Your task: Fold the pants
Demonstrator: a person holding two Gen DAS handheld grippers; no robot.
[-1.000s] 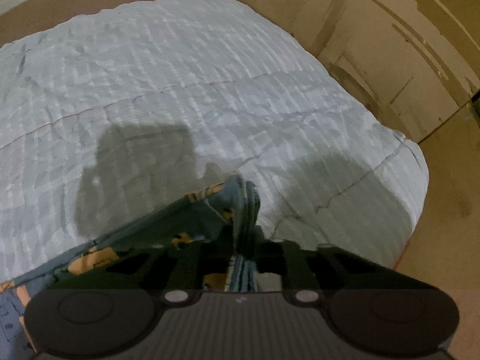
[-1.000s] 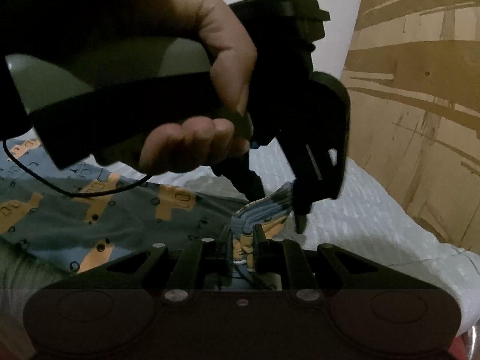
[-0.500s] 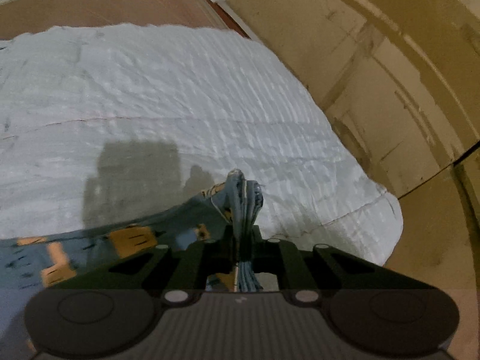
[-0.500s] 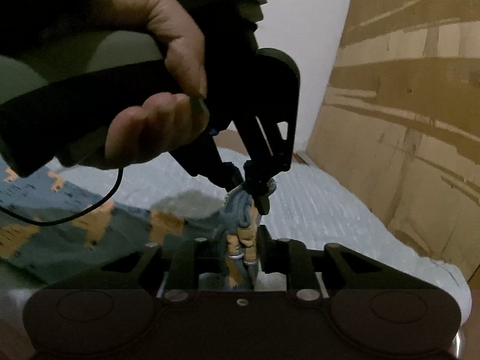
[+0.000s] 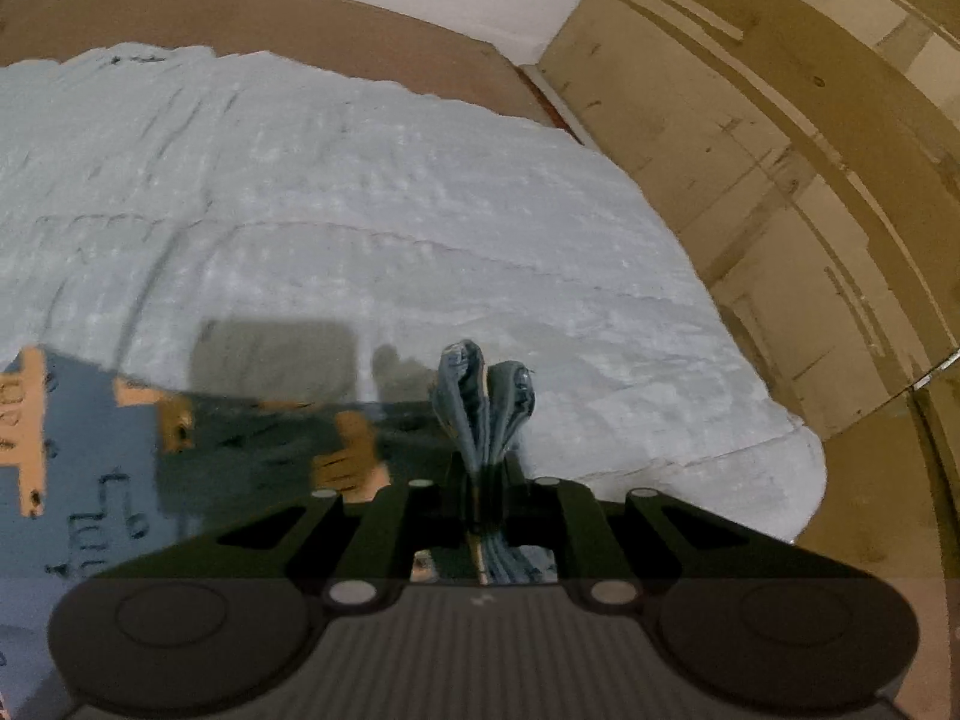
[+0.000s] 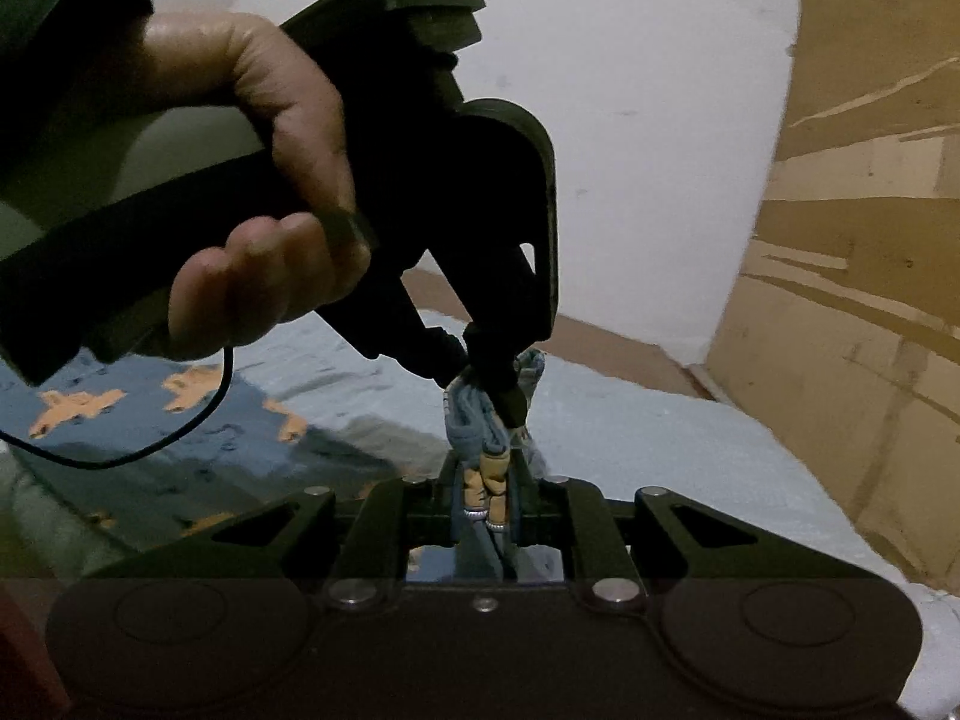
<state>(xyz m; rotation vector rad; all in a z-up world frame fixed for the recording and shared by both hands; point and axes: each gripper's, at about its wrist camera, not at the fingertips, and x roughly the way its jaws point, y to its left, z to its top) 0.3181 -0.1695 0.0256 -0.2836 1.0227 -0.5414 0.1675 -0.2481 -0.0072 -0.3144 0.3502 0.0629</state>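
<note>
The pants (image 5: 90, 456) are blue-grey with orange shapes and lie on a pale quilted bed cover (image 5: 360, 228). My left gripper (image 5: 483, 468) is shut on a bunched edge of the pants, which sticks up between its fingers. My right gripper (image 6: 489, 480) is shut on a bunched edge of the pants (image 6: 480, 444) too. In the right wrist view the left gripper (image 6: 498, 396), held by a hand, pinches the same bunch just ahead of my right fingers. The rest of the pants (image 6: 180, 420) trails left over the bed.
Cardboard panels (image 5: 810, 180) stand along the right side of the bed. A brown headboard (image 5: 300, 24) and a white wall (image 6: 630, 120) are at the far end. The bed's right edge (image 5: 804, 468) is close to the left gripper.
Both grippers have lifted and carried the held edge further along the bed. The two grippers have come close together. More of the pants now lies spread to the left.
</note>
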